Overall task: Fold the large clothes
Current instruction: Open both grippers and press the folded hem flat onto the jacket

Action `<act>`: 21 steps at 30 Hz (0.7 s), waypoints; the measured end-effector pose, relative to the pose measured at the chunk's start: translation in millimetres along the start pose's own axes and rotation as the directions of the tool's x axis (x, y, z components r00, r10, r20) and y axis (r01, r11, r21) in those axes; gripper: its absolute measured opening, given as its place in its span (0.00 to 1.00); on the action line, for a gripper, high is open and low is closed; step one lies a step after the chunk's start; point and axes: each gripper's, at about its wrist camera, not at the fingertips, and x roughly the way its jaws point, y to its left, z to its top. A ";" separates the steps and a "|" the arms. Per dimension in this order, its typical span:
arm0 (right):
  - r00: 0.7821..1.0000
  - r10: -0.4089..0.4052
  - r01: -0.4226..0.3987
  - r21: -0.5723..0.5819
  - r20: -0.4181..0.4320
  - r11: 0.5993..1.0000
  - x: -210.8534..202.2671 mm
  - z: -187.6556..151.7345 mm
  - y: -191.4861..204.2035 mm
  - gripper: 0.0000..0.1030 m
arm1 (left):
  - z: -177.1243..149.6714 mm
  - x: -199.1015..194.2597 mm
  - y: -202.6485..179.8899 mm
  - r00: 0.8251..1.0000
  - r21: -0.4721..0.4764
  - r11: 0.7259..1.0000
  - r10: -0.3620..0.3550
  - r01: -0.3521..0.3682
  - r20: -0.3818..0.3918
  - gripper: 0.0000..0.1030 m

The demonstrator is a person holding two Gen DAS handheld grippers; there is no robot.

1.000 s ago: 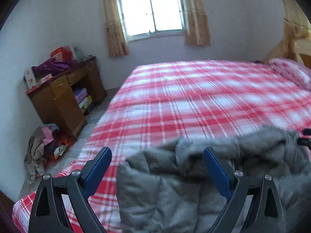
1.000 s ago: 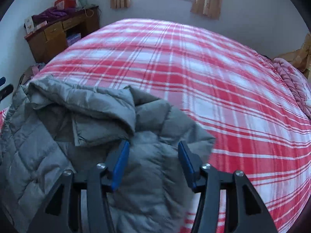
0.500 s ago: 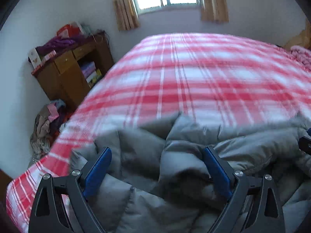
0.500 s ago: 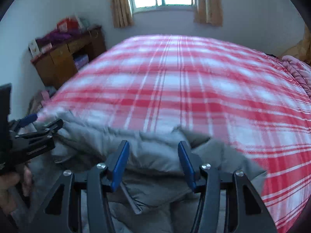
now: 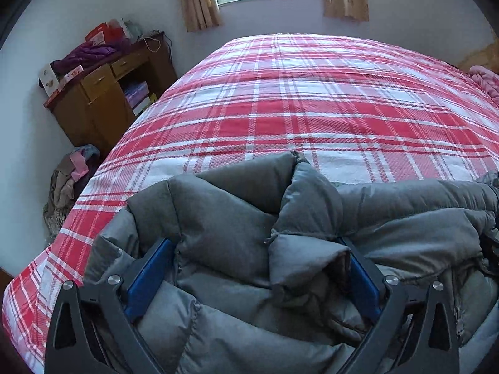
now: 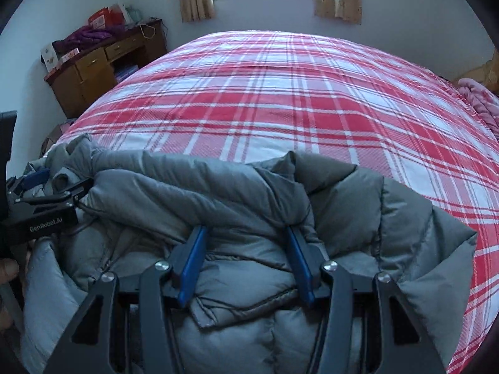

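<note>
A grey puffer jacket [image 5: 234, 218] lies bunched on the near part of the red plaid bed [image 5: 312, 109]. In the left wrist view my left gripper [image 5: 254, 241] straddles a thick fold of it. Its jaws are opening, very wide, and the blue pads [image 5: 146, 277] sit beside the fabric without squeezing it. In the right wrist view the jacket [image 6: 187, 193] spreads across the bed [image 6: 280, 93], and my right gripper [image 6: 246, 229] is shut on a gathered ridge of it. The left gripper [image 6: 59, 180] shows at the jacket's left end.
A wooden cabinet [image 5: 103, 99] piled with clothes and boxes stands left of the bed, with a heap of clothes [image 5: 68, 180] on the floor by it. A pink blanket [image 6: 480, 99] lies at the bed's right edge. A person's hand [image 6: 7, 271] shows at far left.
Both grippers have come down toward the bed, and the jacket, held up a second ago, now rests on the cover. The left jaws have spread slightly wider.
</note>
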 end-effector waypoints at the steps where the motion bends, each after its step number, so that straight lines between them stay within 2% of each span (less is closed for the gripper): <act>1: 1.000 -0.003 0.003 -0.002 -0.001 1.000 0.5 -0.3 0.2 0.53 | 0.0 0.5 -0.3 1.000 0.001 1.000 0.002 -0.002 0.000 0.99; 21: 0.999 -0.044 0.044 -0.021 0.005 0.999 3.8 -1.4 5.6 0.54 | -0.9 0.3 -3.0 1.000 0.002 1.000 0.009 -0.009 0.007 0.99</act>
